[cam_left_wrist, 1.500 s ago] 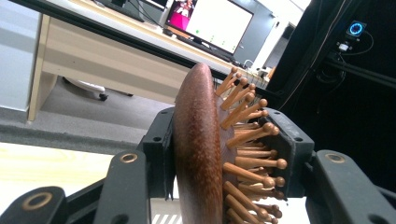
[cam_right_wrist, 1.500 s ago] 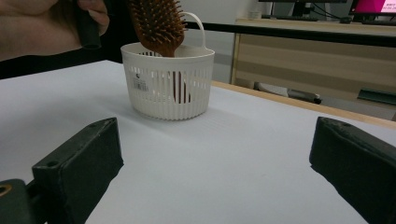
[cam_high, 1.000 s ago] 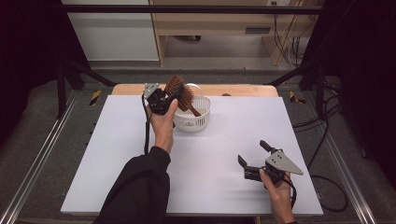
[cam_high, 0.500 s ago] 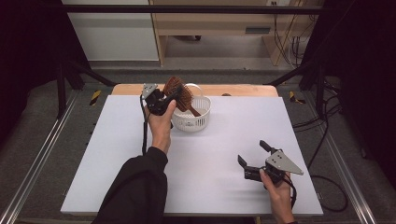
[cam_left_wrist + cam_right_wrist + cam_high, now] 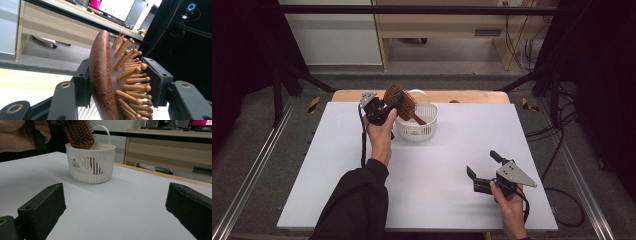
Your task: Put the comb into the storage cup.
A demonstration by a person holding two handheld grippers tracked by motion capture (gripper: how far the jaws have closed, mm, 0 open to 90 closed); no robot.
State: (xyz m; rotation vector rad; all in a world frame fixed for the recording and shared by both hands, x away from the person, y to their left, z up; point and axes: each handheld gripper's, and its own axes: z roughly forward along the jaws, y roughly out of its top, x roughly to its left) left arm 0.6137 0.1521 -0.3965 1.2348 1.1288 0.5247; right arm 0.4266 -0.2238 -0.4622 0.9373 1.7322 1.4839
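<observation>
left hand-held gripper (image 5: 388,109): clamps hairbrush (image 5: 400,102) head | right hand-held gripper (image 5: 482,168): wide open, empty | basket (image 5: 90,165) label: unreadable

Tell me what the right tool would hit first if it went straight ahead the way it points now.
Probably the white basket. The right tool stands open over bare white table, and the basket lies ahead, slightly left of its centre line, with the hairbrush leaning in it. Depth is unclear; it might slip past on the right.
</observation>
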